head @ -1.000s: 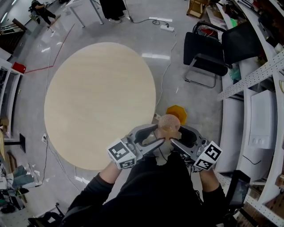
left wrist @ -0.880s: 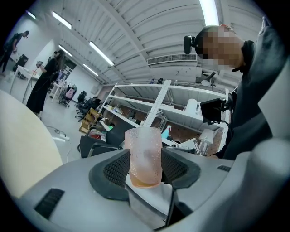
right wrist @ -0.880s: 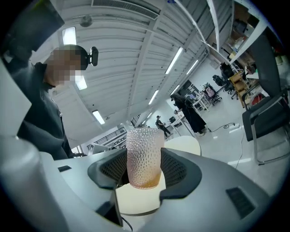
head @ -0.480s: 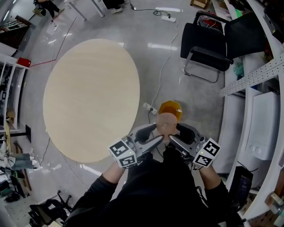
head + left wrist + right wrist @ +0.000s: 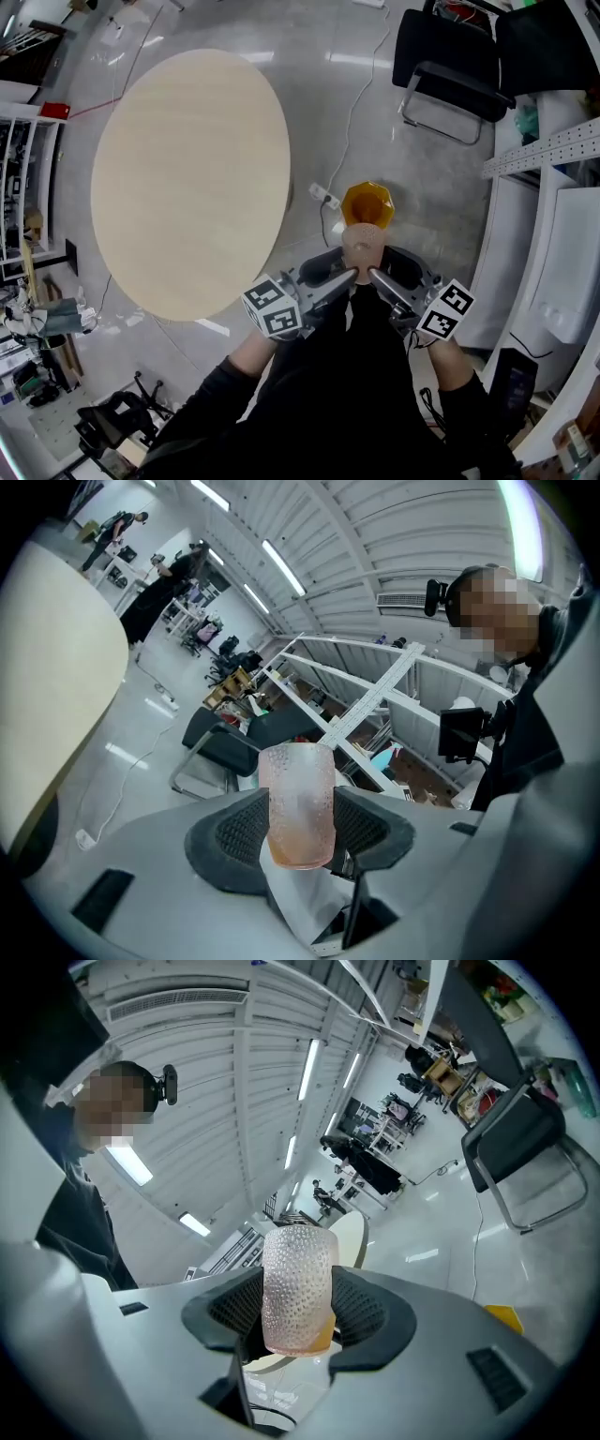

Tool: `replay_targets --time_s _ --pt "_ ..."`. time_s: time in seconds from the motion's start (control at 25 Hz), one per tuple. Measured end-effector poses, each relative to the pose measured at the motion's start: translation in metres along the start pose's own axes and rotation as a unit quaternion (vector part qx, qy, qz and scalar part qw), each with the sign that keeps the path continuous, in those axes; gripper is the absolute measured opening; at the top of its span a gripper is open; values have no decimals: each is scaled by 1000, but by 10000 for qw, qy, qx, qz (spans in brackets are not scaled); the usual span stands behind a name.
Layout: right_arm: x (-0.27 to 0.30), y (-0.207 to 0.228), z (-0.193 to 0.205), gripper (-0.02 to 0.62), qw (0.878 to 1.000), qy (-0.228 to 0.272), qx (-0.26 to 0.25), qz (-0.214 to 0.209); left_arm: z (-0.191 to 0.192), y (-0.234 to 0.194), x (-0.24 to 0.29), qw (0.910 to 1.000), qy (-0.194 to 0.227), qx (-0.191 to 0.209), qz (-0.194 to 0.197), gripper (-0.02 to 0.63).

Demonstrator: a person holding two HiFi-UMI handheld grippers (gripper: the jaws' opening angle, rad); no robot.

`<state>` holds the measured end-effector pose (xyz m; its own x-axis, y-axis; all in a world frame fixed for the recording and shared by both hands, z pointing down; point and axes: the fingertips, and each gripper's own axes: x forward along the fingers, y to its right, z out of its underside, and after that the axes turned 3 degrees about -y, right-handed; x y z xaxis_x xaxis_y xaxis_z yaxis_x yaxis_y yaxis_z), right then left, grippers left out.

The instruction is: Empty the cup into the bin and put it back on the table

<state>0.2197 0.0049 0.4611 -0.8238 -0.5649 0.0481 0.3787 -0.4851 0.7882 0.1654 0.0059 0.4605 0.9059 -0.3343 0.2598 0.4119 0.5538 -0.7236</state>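
A translucent pinkish cup (image 5: 361, 246) with a dimpled wall is held between both grippers in front of my body. Its lower end has an orange tint (image 5: 298, 841). My left gripper (image 5: 345, 278) and right gripper (image 5: 375, 277) meet at the cup from either side. In the left gripper view the cup (image 5: 298, 789) is pinched between the dark ribbed pads (image 5: 242, 829). The right gripper view shows the same grip on the cup (image 5: 297, 1279). An orange bin (image 5: 367, 204) stands on the floor just beyond the cup. The round wooden table (image 5: 187, 178) lies to the left.
A black chair (image 5: 450, 66) stands at the far right, beyond the bin. A white power strip (image 5: 323, 197) and its cable lie on the floor between table and bin. White shelving (image 5: 562, 150) runs along the right side. Clutter sits at the lower left.
The grippers and cup have moved away from the table towards the orange bin, which now sits directly beyond the cup. Both grips are unchanged.
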Motion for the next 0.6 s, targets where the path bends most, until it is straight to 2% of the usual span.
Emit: replay_targets --time_s 0.36,0.6 --pt "10 74 39 235 9977 20 527 421 39 -69 31 9980 -430 -461 95 225" --pt "23 134 63 235 9972 12 518 534 65 -126 57 9962 -545 -671 115 224"
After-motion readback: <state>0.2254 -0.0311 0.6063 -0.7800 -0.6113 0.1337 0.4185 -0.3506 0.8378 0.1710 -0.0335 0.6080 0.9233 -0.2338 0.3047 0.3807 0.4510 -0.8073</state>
